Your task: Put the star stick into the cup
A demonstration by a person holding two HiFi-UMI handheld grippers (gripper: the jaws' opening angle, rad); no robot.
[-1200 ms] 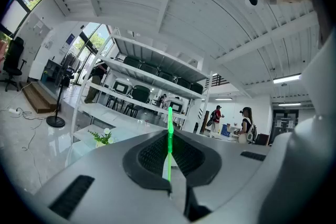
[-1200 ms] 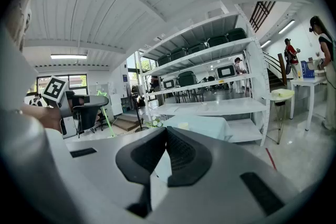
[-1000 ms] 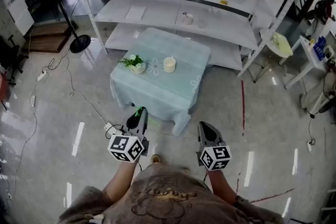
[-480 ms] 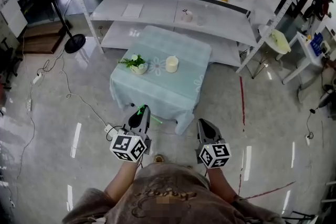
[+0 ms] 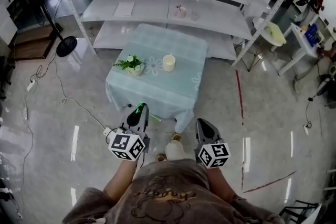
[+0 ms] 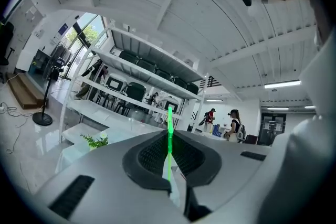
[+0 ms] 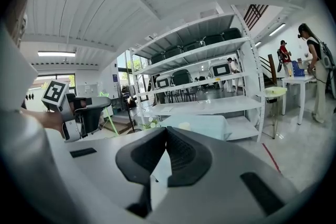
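Stepping forward has brought the cloth-covered table [image 5: 157,93] a little closer than a second ago, and a foot [image 5: 175,138] now shows between the two tongs, while both tongs sit much as they did. Left gripper [image 5: 138,114] is clamped on the green star stick [image 6: 169,122], which stands up between its closed pads in the left gripper view; in the head view the stick pokes out at the jaw tips, over the floor just short of the table's near edge. Right gripper [image 5: 203,125] sits at three o'clock from the left one, level with it, with its jaws closed together and nothing between them. From the left gripper the cream cup [image 5: 168,62] stands at one o'clock, upright near the middle of the table and well apart from the stick; from the right gripper it lies at eleven o'clock. A small potted plant [image 5: 131,64] sits at nine o'clock from the cup, close beside it on the same cloth. Beyond the table, at twelve o'clock, runs a white shelf rack [image 5: 157,8] carrying boxy appliances on its top level. A fan stand [image 5: 65,45] rests on the glossy floor at ten o'clock.
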